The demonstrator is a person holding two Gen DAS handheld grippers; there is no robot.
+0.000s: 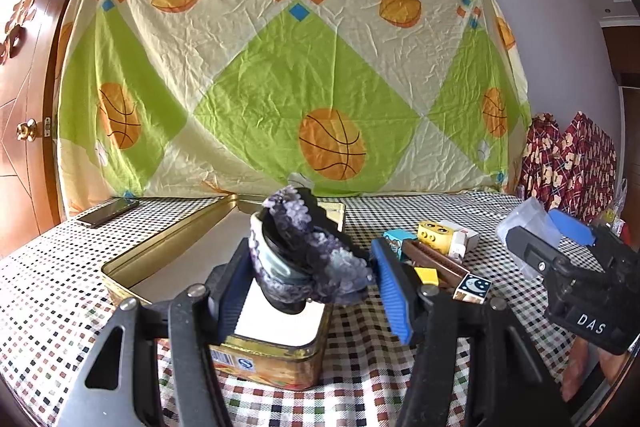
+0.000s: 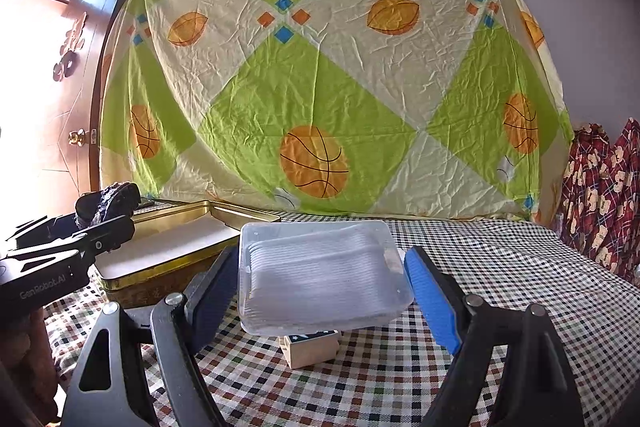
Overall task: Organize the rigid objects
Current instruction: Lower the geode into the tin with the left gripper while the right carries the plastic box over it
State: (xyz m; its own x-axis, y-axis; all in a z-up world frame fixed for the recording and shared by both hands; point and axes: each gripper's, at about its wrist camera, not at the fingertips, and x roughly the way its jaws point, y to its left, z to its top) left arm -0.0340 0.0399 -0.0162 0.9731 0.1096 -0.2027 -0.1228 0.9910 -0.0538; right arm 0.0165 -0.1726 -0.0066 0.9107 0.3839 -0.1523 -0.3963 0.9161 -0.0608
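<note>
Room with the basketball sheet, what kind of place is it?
Probably a room in someone's home: a checked tablecloth, a wooden door with a brass knob, and a bedsheet hung on the wall.

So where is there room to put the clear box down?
The checked cloth right of the clear box is bare to the red fabric. The gold tin's white floor is mostly free. It is crowded around the toy blocks, between the tin and the right gripper.

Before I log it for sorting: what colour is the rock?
Purple crystals with a dark rind, on the rock; clearest in the left wrist view.
</note>
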